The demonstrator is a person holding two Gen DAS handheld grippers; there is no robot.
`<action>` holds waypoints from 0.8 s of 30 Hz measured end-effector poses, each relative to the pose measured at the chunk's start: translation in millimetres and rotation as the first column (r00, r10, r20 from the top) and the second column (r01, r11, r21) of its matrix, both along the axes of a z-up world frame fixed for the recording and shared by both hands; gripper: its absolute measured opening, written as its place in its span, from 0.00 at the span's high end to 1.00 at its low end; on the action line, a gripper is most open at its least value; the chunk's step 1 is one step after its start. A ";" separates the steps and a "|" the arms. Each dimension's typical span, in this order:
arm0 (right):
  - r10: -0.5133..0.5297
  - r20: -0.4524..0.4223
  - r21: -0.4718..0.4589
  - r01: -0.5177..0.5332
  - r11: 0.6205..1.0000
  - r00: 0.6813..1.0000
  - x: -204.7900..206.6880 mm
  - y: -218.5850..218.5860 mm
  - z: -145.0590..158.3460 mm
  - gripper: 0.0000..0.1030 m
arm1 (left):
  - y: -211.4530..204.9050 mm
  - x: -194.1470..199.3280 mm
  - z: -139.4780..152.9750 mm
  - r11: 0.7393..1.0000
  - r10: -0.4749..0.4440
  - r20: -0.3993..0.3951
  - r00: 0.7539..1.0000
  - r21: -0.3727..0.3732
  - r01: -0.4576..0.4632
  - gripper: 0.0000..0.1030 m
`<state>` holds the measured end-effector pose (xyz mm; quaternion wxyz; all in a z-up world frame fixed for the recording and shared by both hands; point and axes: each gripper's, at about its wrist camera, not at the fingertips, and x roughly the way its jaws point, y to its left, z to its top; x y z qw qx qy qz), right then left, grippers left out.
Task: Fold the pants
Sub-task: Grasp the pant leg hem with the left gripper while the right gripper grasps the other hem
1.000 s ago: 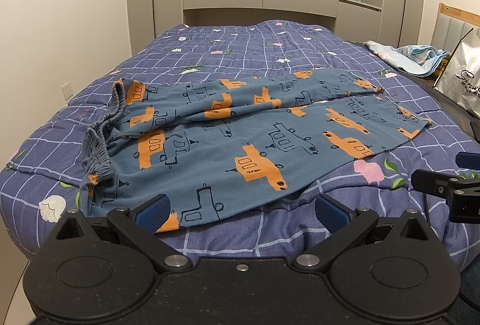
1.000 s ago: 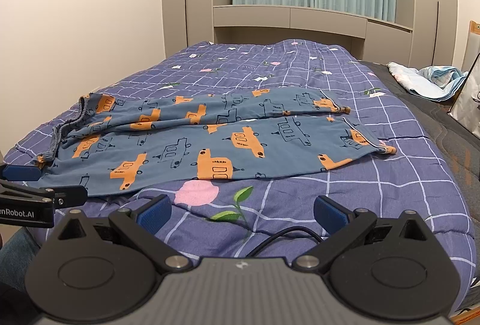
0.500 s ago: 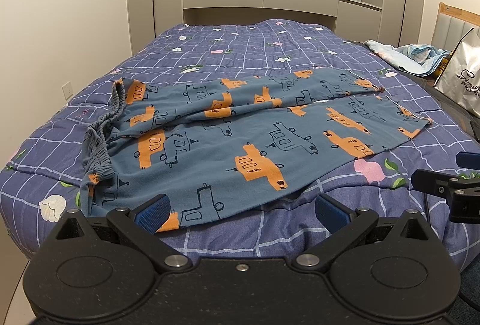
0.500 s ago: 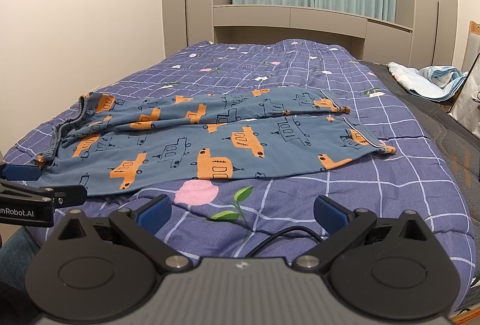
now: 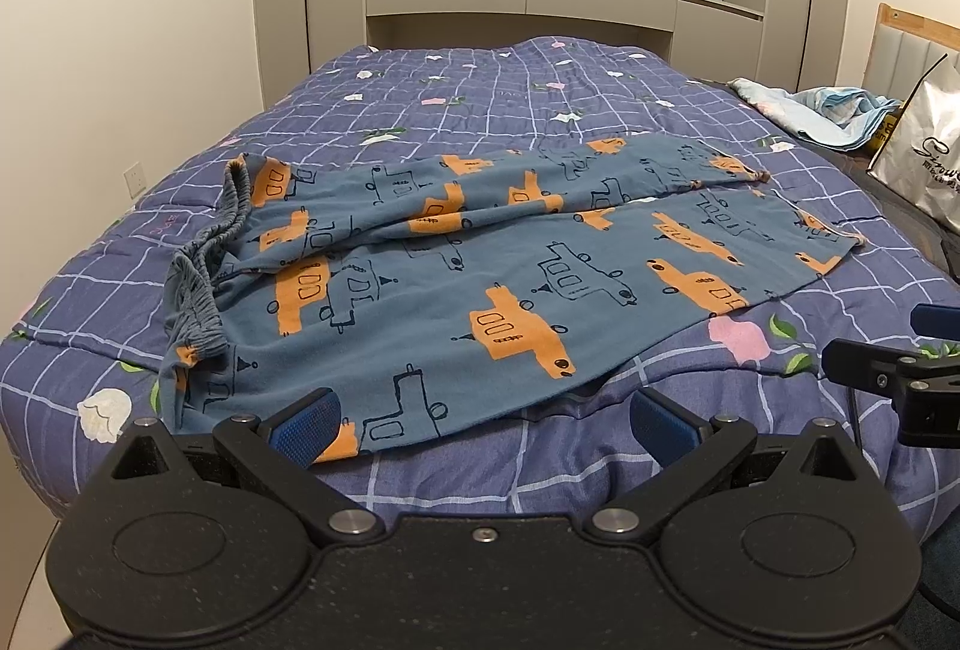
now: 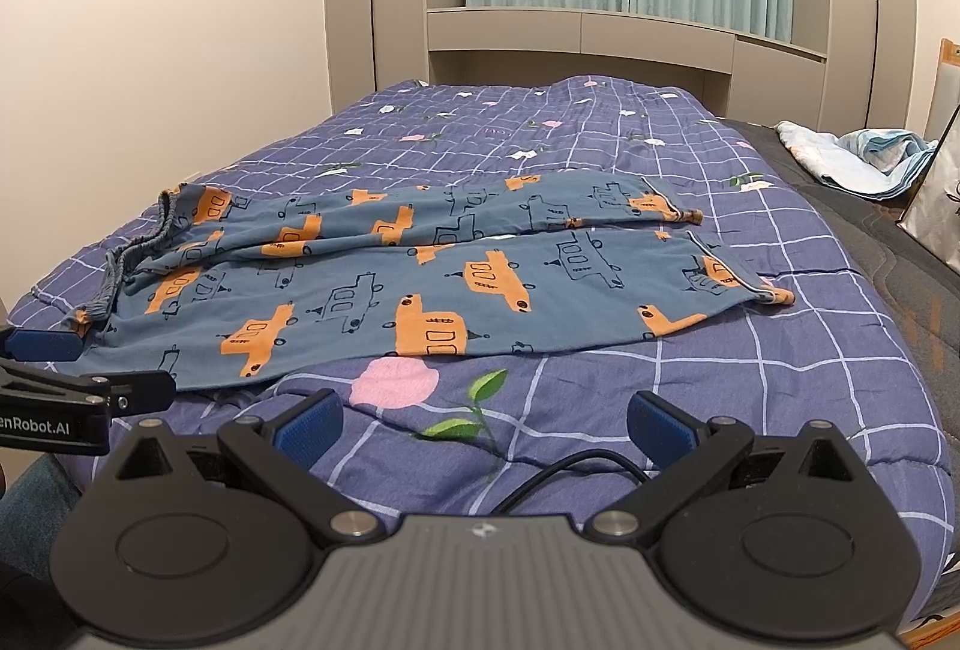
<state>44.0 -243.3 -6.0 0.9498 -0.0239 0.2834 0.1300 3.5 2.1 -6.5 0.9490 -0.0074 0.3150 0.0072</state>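
left wrist view: blue cotton pants with orange car print [image 5: 480, 266] lie unfolded across the purple checked quilt [image 5: 480, 80] — elastic waistband [image 5: 204, 254] at the left, both legs running right. the left gripper [image 5: 483, 419] hovers at the near edge with its jaws spread wide, holding nothing. the right gripper [image 6: 483, 422] is likewise spread and empty, near the leg ends, just above a black cable [image 6: 564, 473].

Pants [image 5: 480, 278] [image 6: 384, 284]: blue-grey fabric, orange and outlined vehicle print; spread flat, unfolded, across frame centre in both views; gathered elastic waistband at left, rumpled; two legs run side by side toward right, cuffs at right of centre, far leg wrinkled, near leg smooth, near edge at lower-left
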 end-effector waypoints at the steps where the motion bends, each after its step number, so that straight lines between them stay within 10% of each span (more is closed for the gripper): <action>1: 0.001 0.000 0.000 -0.001 1.000 1.000 0.1 0.0 -0.2 0.00 | 0.2 0.8 -0.4 1.000 -0.003 -0.005 1.000 -0.002 0.003 0.01; 11: 0.085 0.053 0.088 -0.089 0.992 0.995 31.1 -6.2 18.3 0.00 | 36.9 33.0 18.3 0.999 0.047 0.006 0.999 0.007 -0.047 0.01; 24: 0.342 -0.002 -0.032 -0.342 0.939 0.940 190.1 41.1 31.5 0.00 | 158.6 149.8 38.8 0.972 0.212 0.038 0.977 0.095 -0.215 0.01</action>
